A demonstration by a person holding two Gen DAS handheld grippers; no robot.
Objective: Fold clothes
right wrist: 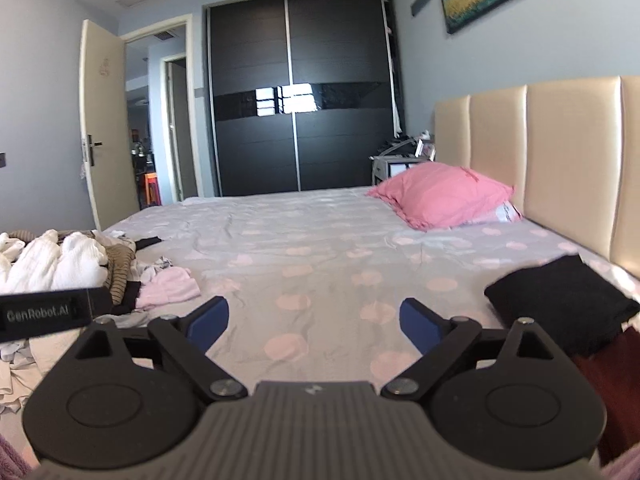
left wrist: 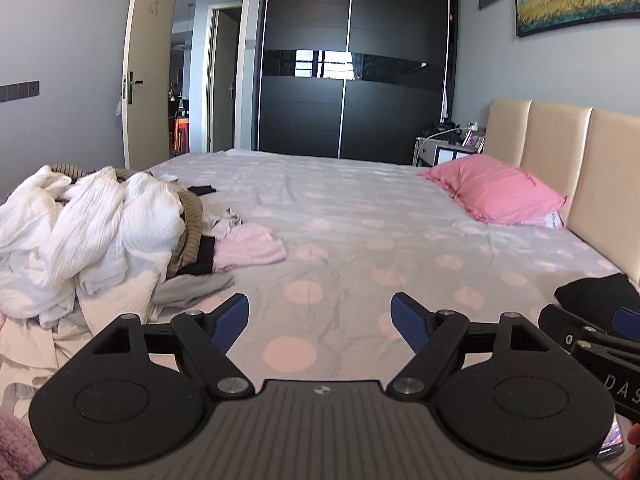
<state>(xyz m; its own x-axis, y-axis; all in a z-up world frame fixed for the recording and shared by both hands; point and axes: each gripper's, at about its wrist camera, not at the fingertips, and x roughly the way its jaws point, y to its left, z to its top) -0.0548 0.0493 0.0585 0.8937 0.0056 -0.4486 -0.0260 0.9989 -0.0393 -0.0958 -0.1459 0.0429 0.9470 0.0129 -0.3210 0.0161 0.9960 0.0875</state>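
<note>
A heap of unfolded clothes (left wrist: 92, 232), mostly white with brown, black and pale pink pieces, lies on the left of the bed (left wrist: 360, 216); the right wrist view shows the heap (right wrist: 68, 264) too. A folded black garment (right wrist: 560, 300) rests at the right by the headboard, its edge also in the left wrist view (left wrist: 596, 292). My left gripper (left wrist: 320, 318) hovers open over the dotted sheet, nothing between its blue pads. My right gripper (right wrist: 314, 322) is open and empty as well, left of the black garment. Each gripper's body shows at the edge of the other's view.
A pink pillow (right wrist: 444, 194) leans by the cream headboard (right wrist: 560, 160). A dark wardrobe (left wrist: 352, 64) and an open door (left wrist: 148, 64) stand beyond the bed. A nightstand (left wrist: 444, 148) is in the far right corner. A dark red fabric (right wrist: 600, 376) lies under the black garment.
</note>
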